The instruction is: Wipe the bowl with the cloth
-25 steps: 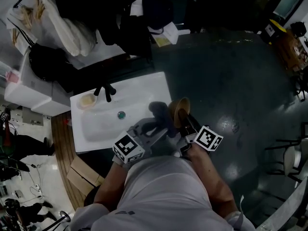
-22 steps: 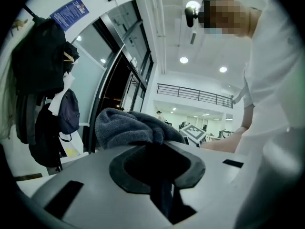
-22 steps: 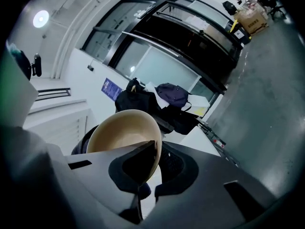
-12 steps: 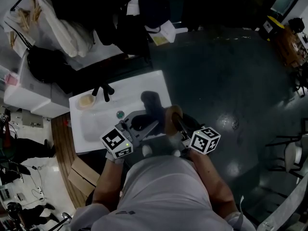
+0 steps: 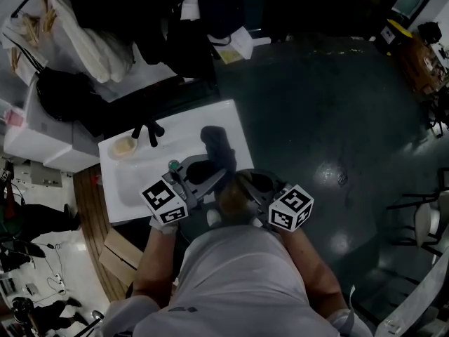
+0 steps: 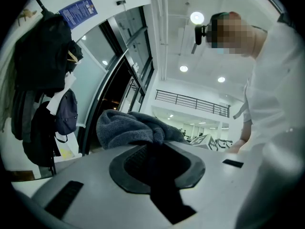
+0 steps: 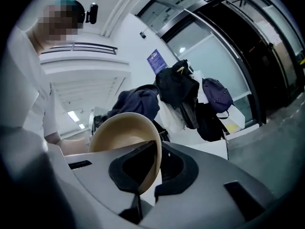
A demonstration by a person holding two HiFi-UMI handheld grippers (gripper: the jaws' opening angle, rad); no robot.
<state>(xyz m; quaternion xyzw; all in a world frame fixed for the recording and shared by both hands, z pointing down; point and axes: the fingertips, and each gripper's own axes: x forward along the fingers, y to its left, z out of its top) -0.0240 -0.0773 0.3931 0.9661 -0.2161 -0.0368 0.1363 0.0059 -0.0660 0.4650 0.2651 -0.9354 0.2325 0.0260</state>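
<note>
Head view, looking steeply down: a person (image 5: 238, 272) in a white top holds two tongs out in front of the chest, above a dark glossy floor (image 5: 337, 118). The left tongs (image 5: 209, 170) reach up and to the right from their marker cube, with a dark grey cloth (image 5: 216, 143) bunched at their tip, hanging over the near right corner of a white washbasin (image 5: 133, 181). A black tap (image 5: 150, 131) stands at the far edge of that washbasin. The right tongs (image 5: 247, 187) point in from the right and meet a tan bowl (image 5: 234, 195), which is blurred and sits between the two marker cubes, just below the cloth. Left gripper view: the left tongs (image 6: 157, 161) are closed tight on a fold of the cloth (image 6: 128, 128); the rest of it heaps up in a thick towelling mound past the pads. Dark bags (image 6: 43, 61) hang at the left, and the person's white top fills the right edge. Right gripper view: the right tongs (image 7: 147, 175) are clamped on the wall of the bowl (image 7: 125, 132), one pad inside the rim and one outside. The bowl stands on edge, its pale hollow turned to the left. The cloth (image 7: 138, 101) shows just behind the bowl's upper rim; whether they touch cannot be told. Bags (image 7: 190, 97) hang farther back
</note>
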